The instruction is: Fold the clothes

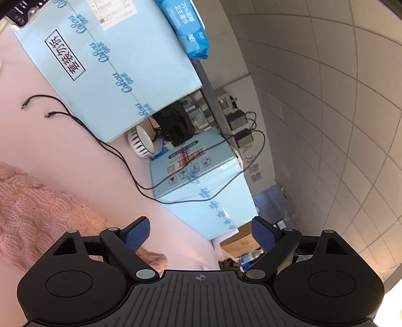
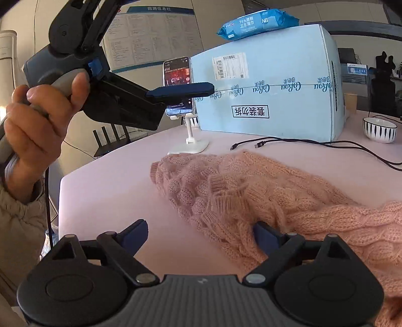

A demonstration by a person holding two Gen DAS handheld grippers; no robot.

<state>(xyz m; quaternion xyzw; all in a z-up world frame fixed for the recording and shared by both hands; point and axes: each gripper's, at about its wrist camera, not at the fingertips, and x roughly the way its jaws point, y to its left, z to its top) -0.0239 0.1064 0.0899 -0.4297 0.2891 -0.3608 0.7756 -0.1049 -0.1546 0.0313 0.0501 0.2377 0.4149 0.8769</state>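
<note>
A pink cable-knit sweater lies bunched on the pink table, running from the middle out to the right edge of the right wrist view. My right gripper is open just above the table at the sweater's near hem. A fold of knit lies between the jaws against the right finger, and the left finger stands over bare table. A hand holds my left gripper high above the table's left end. In its own view, rolled sideways, the left gripper is open and holds nothing, with the sweater below it.
A large light-blue box stands at the back with a blue wipes pack on top. In front are a phone on a white stand, black cables and a striped bowl. A second blue box shows in the left view.
</note>
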